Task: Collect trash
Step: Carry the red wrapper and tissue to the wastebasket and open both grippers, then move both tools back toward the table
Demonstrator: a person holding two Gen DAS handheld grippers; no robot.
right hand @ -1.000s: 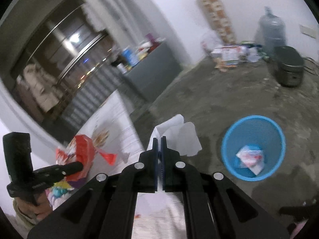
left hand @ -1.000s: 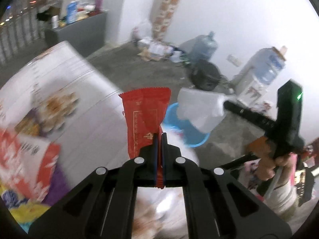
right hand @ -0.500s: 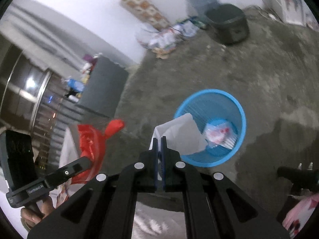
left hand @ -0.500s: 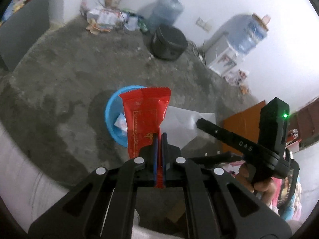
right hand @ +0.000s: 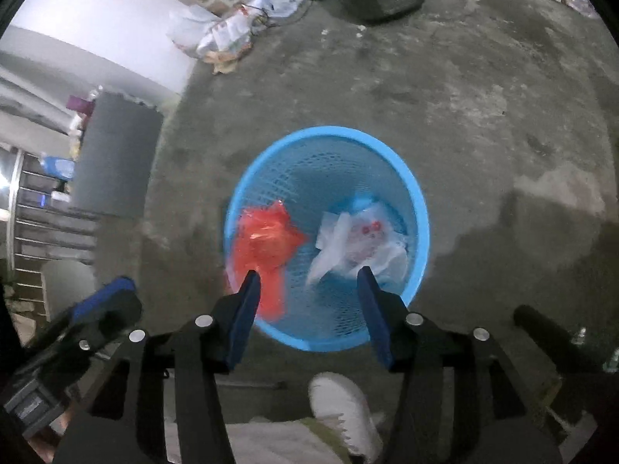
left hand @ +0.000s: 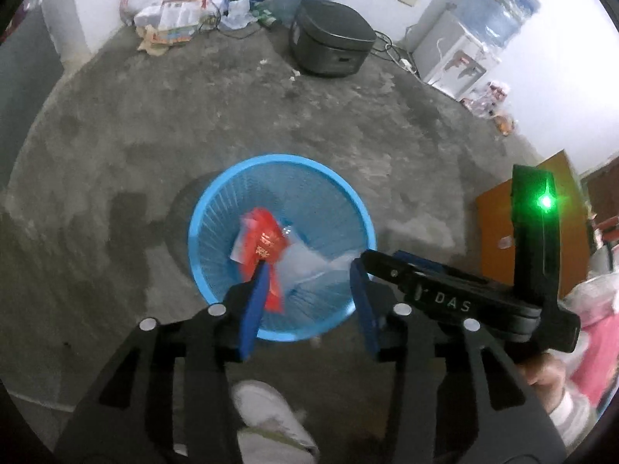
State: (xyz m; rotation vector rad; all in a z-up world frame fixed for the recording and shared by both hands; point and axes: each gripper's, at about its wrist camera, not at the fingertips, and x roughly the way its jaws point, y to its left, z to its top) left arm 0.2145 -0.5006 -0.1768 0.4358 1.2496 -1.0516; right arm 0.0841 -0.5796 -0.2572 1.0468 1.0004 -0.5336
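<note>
A blue mesh basket (left hand: 278,160) stands on the concrete floor right under both grippers. My left gripper (left hand: 308,297) hangs over its near rim with its jaws opening. A red wrapper (left hand: 265,247), blurred and loose, drops just past its left pad, with nothing pressed between the pads. In the right wrist view the basket (right hand: 329,131) holds the red wrapper (right hand: 267,243) and a white tissue (right hand: 332,247) falling beside an older white wrapper (right hand: 371,236). My right gripper (right hand: 308,282) is opening too, with nothing between its pads. It shows in the left wrist view (left hand: 383,259) beside the tissue (left hand: 305,266).
A black rice cooker (left hand: 332,44), a water dispenser (left hand: 456,54) and a pile of bags and papers (left hand: 174,19) line the far wall. A grey cabinet (right hand: 116,150) stands at the left. A person's white shoe (left hand: 271,410) is just behind the basket's near side.
Both grippers came down over the blue basket and their jaws opened. The red wrapper left the left gripper and the white tissue left the right one; both now drop into the basket.
</note>
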